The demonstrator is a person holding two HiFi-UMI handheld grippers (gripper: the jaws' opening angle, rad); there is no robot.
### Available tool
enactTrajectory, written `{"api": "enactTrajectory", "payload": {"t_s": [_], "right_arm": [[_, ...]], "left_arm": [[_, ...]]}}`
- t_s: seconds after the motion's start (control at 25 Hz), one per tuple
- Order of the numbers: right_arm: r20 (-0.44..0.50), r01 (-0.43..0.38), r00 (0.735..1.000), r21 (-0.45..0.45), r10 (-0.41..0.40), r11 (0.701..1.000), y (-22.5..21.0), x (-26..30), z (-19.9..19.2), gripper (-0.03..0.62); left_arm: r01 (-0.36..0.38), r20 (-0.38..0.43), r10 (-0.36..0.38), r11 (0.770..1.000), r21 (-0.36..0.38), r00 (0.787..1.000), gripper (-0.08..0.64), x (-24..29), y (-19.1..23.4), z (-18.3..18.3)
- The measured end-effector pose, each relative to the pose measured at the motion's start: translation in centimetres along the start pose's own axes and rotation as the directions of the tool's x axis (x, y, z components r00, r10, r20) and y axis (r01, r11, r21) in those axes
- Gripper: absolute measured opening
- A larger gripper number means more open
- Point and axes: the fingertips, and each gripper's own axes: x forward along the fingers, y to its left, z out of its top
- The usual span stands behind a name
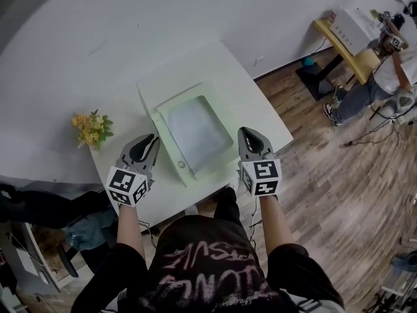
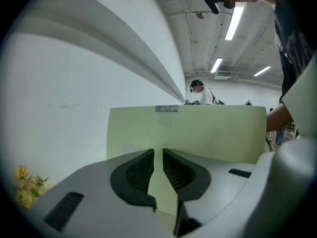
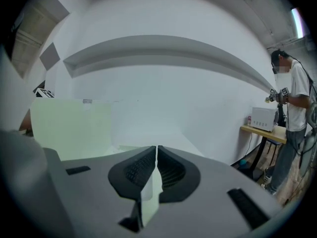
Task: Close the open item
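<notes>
A pale green case (image 1: pixel 195 132) lies open on the white table (image 1: pixel 260 119), its lid (image 1: pixel 179 83) raised toward the wall. A small round knob (image 1: pixel 181 164) sits on its front edge. My left gripper (image 1: pixel 151 137) hovers just left of the case's front, shut and empty. My right gripper (image 1: pixel 249 131) hovers just right of it, also shut and empty. In the left gripper view the upright lid (image 2: pixel 198 133) fills the space beyond the shut left gripper (image 2: pixel 158 152). In the right gripper view the lid (image 3: pixel 69 128) stands at the left, off the line of the right gripper (image 3: pixel 156 149).
Yellow flowers (image 1: pixel 91 128) stand at the table's left end by the white wall. To the right is wooden floor (image 1: pixel 326 175). A yellow side table with a white appliance (image 1: pixel 352 21) and a person (image 1: pixel 384 77) are far right.
</notes>
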Motion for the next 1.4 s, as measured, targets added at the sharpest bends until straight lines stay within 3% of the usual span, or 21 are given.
{"api": "enactTrajectory", "payload": {"t_s": [0.44,0.76,1.0,1.24,1.4], "right_arm": [[-0.028,0.045,0.999,0.023,-0.045,0.999,-5.8,-0.6,-1.4,0.028],[-0.051,0.078,0.996,0.065,-0.074,0.995,-9.9,-1.2,-3.1,0.028],[-0.089,0.11,0.991,0.074,-0.104,0.991,-12.8,-2.2,-5.3,0.028],[-0.117,0.138,0.985,0.095,-0.126,0.986,-15.4,-3.1,-7.2,0.028],[-0.135,0.157,0.981,0.107,-0.142,0.982,-16.9,-3.7,-8.4,0.028]], "left_arm": [[0.124,-0.06,-0.12,0.99,0.069,0.991,0.055,8.1,-4.6,1.2],[0.219,-0.117,-0.207,0.971,0.094,0.971,0.055,14.7,-8.3,0.5],[0.283,-0.171,-0.265,0.955,0.093,0.949,0.055,18.8,-11.0,-0.7],[0.334,-0.305,-0.276,0.929,0.157,0.911,0.055,21.9,-13.2,-3.3],[0.337,-0.378,-0.261,0.93,0.149,0.888,0.055,23.4,-13.7,-5.0]]}}
